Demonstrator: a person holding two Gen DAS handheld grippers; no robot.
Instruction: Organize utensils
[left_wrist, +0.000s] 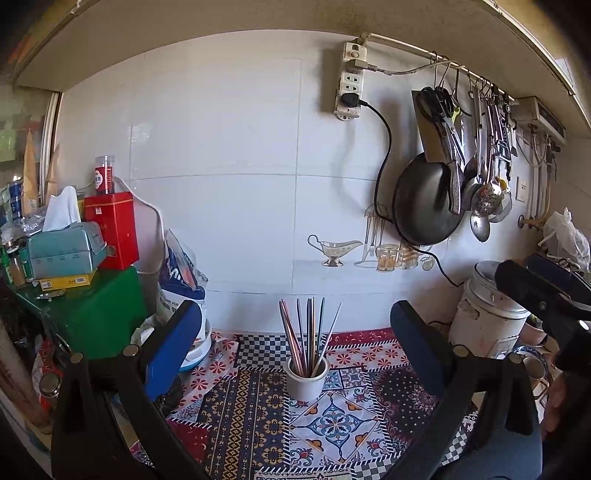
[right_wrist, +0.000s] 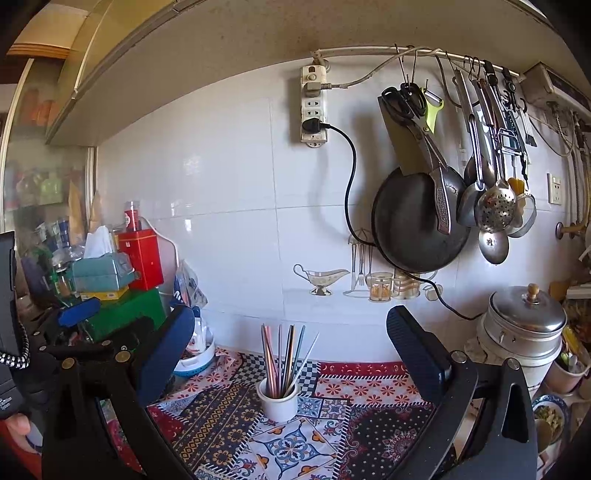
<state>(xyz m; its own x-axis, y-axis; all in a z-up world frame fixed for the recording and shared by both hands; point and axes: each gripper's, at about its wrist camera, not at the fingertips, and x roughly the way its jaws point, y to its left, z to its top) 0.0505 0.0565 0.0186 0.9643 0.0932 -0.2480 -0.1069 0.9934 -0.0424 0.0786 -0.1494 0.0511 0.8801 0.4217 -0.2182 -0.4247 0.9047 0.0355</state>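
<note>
Standing near the back edge of the patterned cloth (left_wrist: 258, 406), the white cup (left_wrist: 306, 380) holds the chopsticks (left_wrist: 306, 336) upright. Both the left gripper (left_wrist: 295, 332) and right gripper (right_wrist: 291, 347) gape wide, holding nothing. Approach level and close on one stick above the rim, so the cup stays put.

- Left hand-held gripper (left_wrist: 295, 332): blue-padded fingers spread wide apart, nothing between them, pointing level and forward.
- Right hand-held gripper (right_wrist: 291, 343): fingers equally wide apart, empty, alongside the left one.
</note>
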